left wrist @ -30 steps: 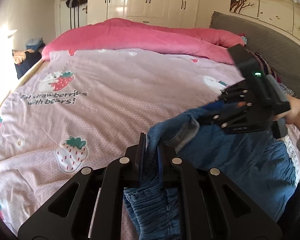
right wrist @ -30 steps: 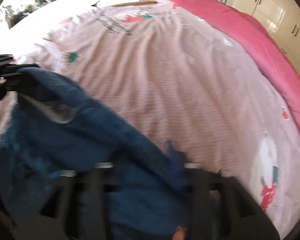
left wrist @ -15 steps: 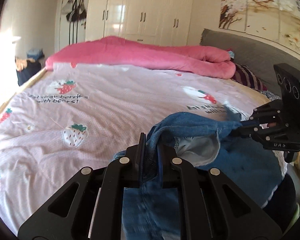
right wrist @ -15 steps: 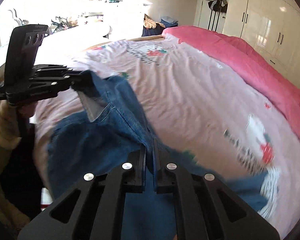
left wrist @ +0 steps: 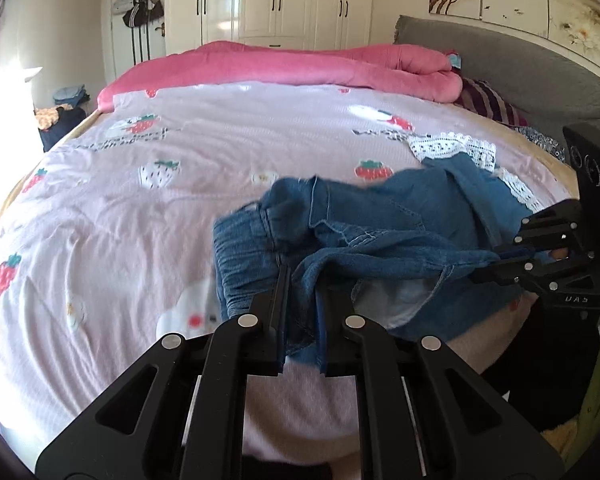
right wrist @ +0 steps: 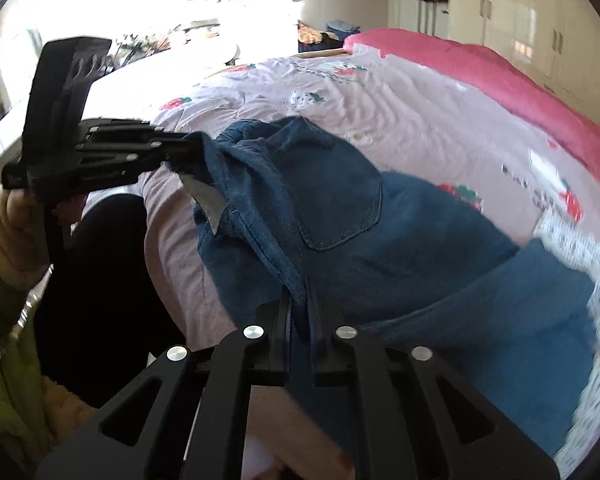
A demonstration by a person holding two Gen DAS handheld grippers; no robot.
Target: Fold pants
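Note:
Blue denim pants with white lace hems lie spread over the near edge of a pink strawberry-print bed. My left gripper is shut on the waistband at one side; it also shows in the right wrist view. My right gripper is shut on the waistband at the other side; it also shows in the left wrist view. The waistband hangs stretched between them just above the bed. A back pocket faces up.
A pink quilt lies bunched along the far side of the bed. A grey headboard and striped pillow are at the right. White wardrobes stand behind. The person's dark legs stand at the bed's near edge.
Both grippers have swung the pants out over the bed and lowered them. The legs now lie spread on the sheet, with the lace hems showing.

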